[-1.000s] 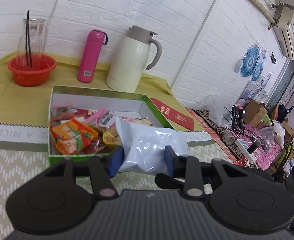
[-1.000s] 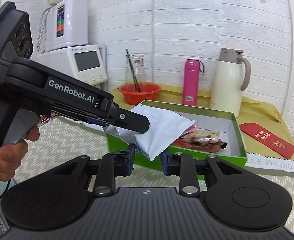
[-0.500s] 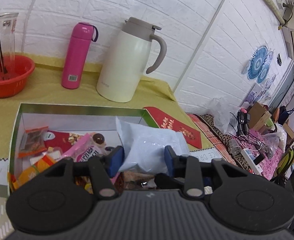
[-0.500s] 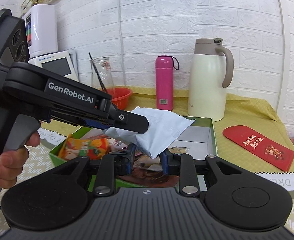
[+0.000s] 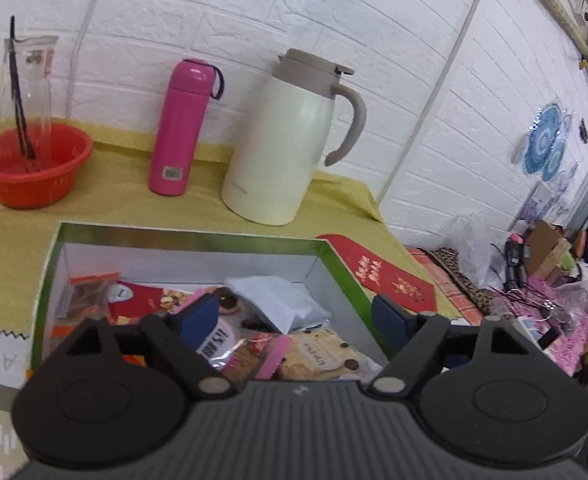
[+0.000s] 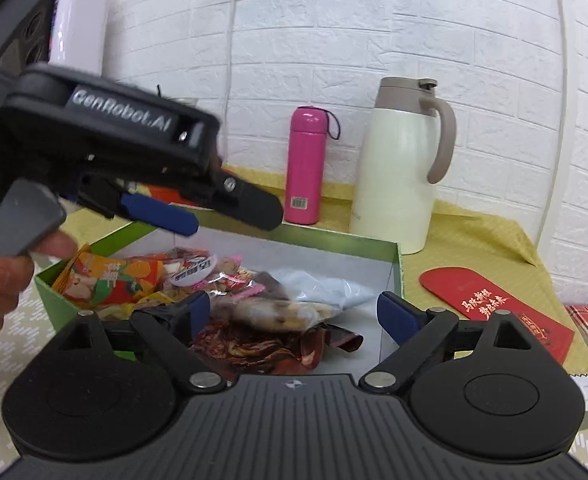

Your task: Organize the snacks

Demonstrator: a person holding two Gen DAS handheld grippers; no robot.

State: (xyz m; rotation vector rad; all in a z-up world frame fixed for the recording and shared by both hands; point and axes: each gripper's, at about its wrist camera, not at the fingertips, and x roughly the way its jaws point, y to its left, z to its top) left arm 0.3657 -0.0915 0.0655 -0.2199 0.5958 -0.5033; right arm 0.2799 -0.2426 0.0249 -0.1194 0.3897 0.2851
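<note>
Both tools — left tool [image 5: 294,316] and right tool [image 6: 290,312] — have just opened wide and empty, the pale crinkled plastic snack pouch [image 5: 278,304] now released into the green-rimmed cardboard box [image 5: 190,232] — one more snack stowed.

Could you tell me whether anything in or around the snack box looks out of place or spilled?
Nothing is spilled. The snack packets lie in a loose heap inside the green box, the white pouch on top; the red envelope lies outside beside it.

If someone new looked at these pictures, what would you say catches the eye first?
Probably the green box in the middle of the table, crammed with bright snack packets, a pale blue-white bag lying among them. Both the left gripper and the right gripper hover over it, jaws just opened wide and empty. Behind stand a pink bottle and a cream jug.
</note>
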